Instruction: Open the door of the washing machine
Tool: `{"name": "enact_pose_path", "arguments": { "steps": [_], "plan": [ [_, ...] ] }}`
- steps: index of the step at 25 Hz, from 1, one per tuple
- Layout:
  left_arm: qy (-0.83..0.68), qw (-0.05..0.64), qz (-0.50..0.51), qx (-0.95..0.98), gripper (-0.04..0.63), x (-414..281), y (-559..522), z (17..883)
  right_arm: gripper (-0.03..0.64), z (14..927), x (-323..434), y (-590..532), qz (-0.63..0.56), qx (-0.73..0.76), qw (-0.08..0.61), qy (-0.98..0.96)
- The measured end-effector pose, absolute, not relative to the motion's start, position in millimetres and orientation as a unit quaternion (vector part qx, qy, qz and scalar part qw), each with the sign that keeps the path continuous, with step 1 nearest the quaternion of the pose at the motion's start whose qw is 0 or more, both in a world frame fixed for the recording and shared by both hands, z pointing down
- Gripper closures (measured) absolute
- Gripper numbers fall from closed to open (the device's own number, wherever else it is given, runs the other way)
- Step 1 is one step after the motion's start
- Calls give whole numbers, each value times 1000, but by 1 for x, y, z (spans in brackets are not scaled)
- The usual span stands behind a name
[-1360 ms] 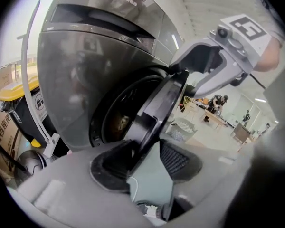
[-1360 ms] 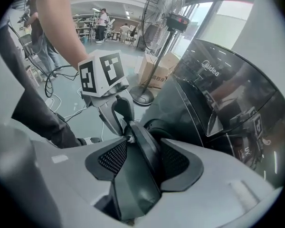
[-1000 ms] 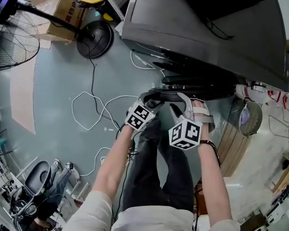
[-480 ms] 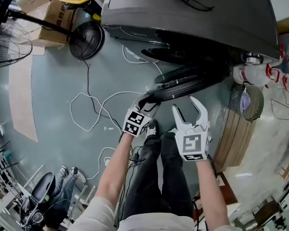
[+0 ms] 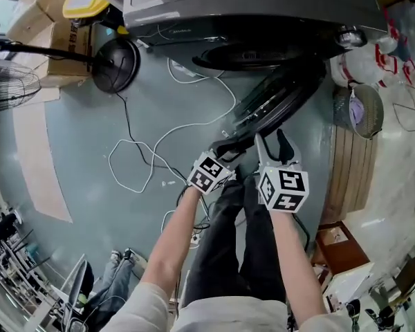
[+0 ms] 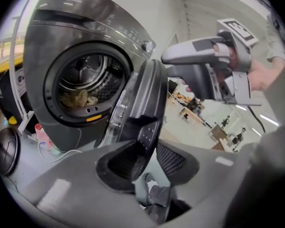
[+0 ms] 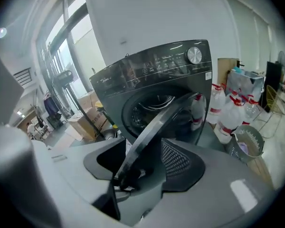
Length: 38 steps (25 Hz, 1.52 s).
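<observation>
On the left hand-held gripper (image 5: 227, 148), jaws just closed further, now pinching the free rim of the door (image 5: 277, 102). Door swung wide open, slanting away ahead of this hand-held gripper to the washing machine (image 5: 249, 5). Just to the right, the right hand-held gripper (image 5: 270, 138) with jaws spread, same rim between the pads, no clear press. Beyond both, pale cloth (image 6: 78, 98) in the drum.
</observation>
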<state>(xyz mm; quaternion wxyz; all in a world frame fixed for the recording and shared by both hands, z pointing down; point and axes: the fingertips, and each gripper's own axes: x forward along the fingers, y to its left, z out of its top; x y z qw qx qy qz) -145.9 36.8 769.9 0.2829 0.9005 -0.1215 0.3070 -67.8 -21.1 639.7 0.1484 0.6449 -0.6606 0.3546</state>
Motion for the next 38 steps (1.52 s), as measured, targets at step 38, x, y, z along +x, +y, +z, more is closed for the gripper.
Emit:
{"name": "enact_pose_path", "arguments": {
  "steps": [38],
  "plan": [
    [-107,249,252,929,538,-25,57,728,425,692,112,152,321,696,260,-587]
  ]
}}
